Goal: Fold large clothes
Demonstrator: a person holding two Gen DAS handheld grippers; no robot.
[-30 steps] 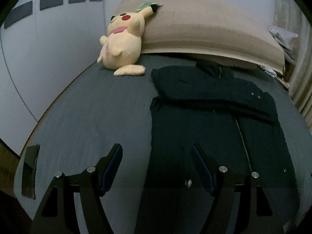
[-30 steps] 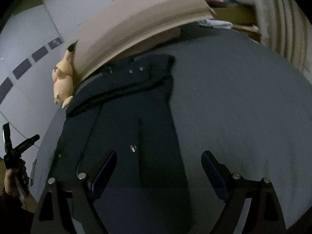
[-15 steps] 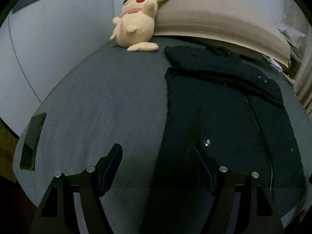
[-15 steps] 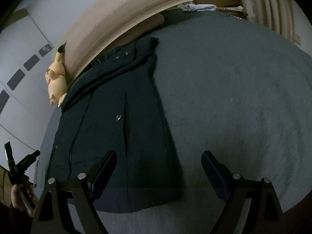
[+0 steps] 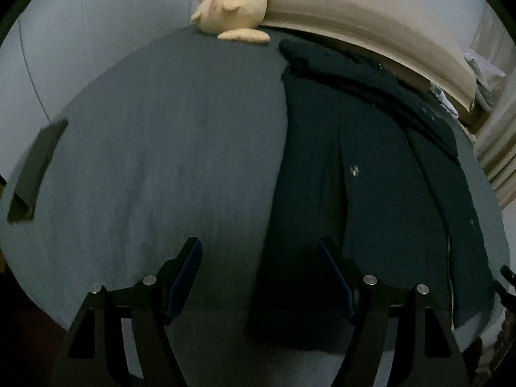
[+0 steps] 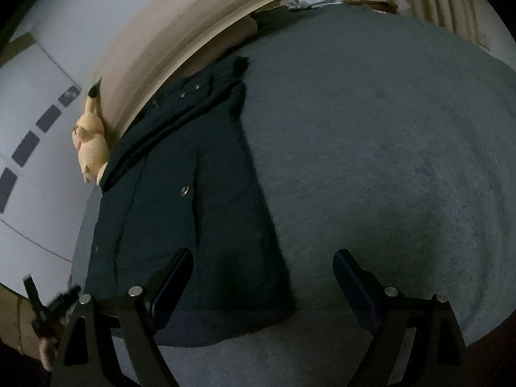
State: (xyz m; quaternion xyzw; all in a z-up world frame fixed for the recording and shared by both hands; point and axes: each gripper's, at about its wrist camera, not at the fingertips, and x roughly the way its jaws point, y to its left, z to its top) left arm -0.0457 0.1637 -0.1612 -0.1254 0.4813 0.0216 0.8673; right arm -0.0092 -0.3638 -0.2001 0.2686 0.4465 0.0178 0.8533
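Both views are taken from above the foot of the bed point(image 5: 161, 161), looking forward along open fingers toward the headboard point(image 6: 180, 51). The coat point(image 5: 354, 161) is seen right of the left gripper point(image 5: 259, 277) and left of the right gripper point(image 6: 262, 277); coat point(image 6: 180, 209) and plush toy point(image 5: 235, 3) are shared.

- L gripper point(image 5: 259, 279) pulled back toward bed's point(image 5: 161, 161) foot edge; coat point(image 5: 354, 177) hem now in view.
- R gripper point(image 6: 262, 282) likewise backed off; hem visible.
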